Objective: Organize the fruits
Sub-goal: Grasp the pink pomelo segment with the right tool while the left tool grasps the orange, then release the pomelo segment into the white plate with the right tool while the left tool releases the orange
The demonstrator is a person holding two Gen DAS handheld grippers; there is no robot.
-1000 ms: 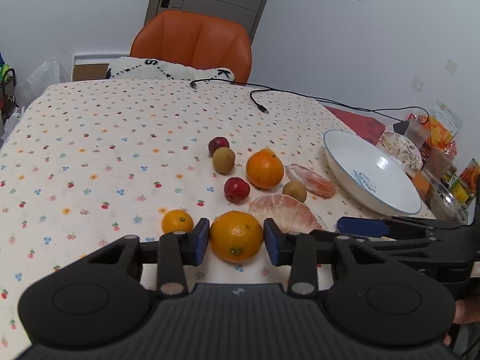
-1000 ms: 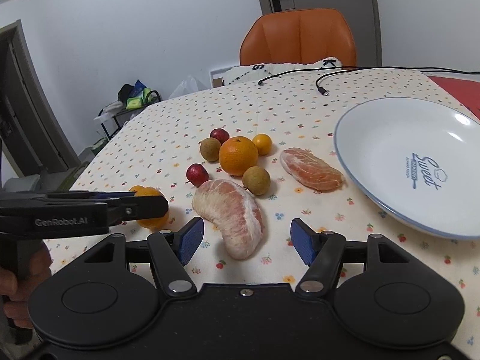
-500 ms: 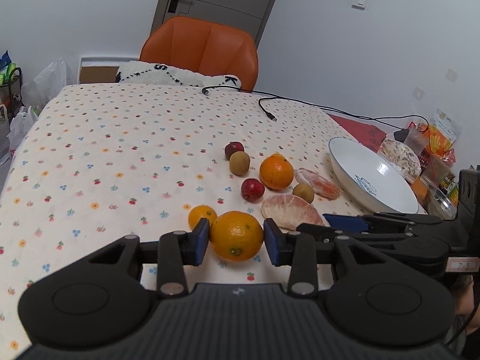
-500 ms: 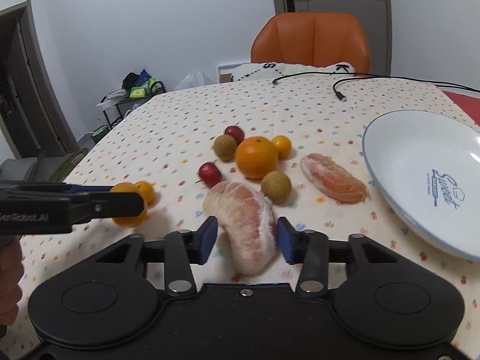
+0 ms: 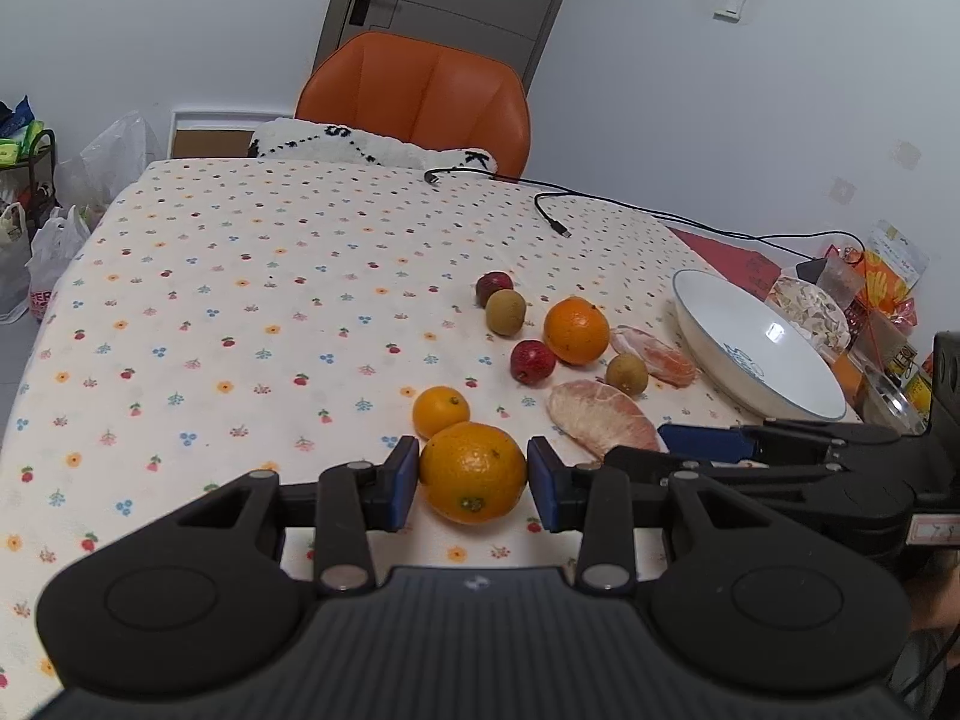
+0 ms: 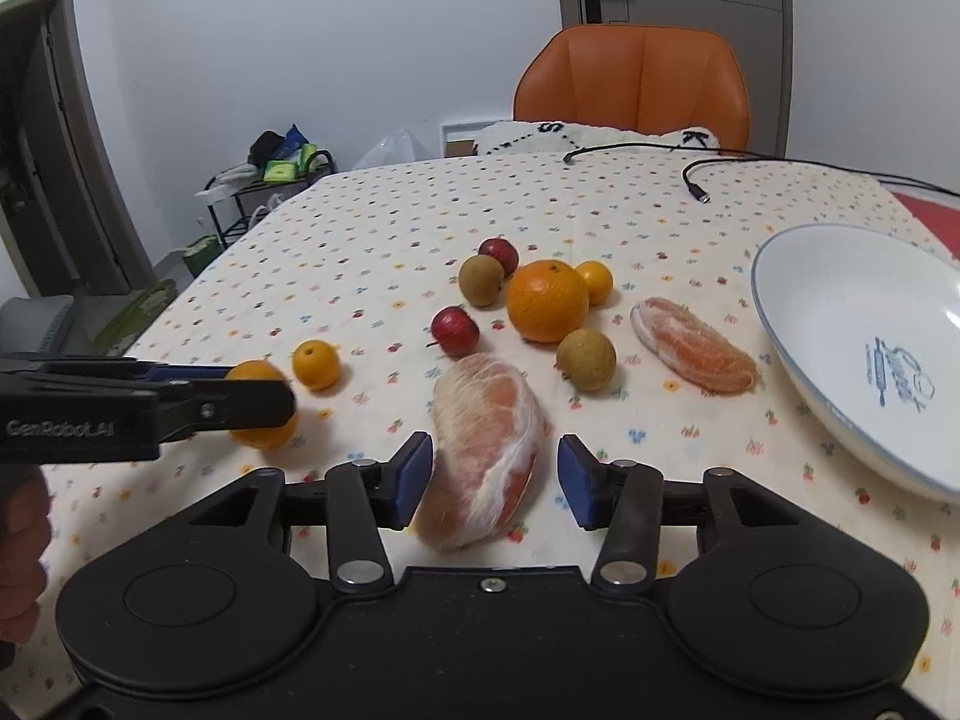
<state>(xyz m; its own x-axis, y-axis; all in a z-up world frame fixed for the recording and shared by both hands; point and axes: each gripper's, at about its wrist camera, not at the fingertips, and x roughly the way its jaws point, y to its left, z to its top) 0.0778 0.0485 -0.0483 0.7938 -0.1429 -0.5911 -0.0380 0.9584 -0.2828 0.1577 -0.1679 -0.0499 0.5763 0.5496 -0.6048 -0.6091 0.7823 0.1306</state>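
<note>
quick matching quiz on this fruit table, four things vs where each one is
Things:
1. large orange
2. pomelo segment
3. white bowl
4. orange chair

Places:
a. empty, on the right
b. beyond the table
c. between the left gripper fingers
d. between the right gripper fingers

Pairs: 1-c, 2-d, 3-a, 4-b

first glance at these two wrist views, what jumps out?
Each hand-held gripper has fruit between its fingers: the left hand-held gripper is clamped on an orange, the right hand-held gripper straddles a peeled pomelo segment. Beyond them, loose fruit clusters mid-table on the flowered tablecloth, beside an empty white bowl at the right edge.
</note>
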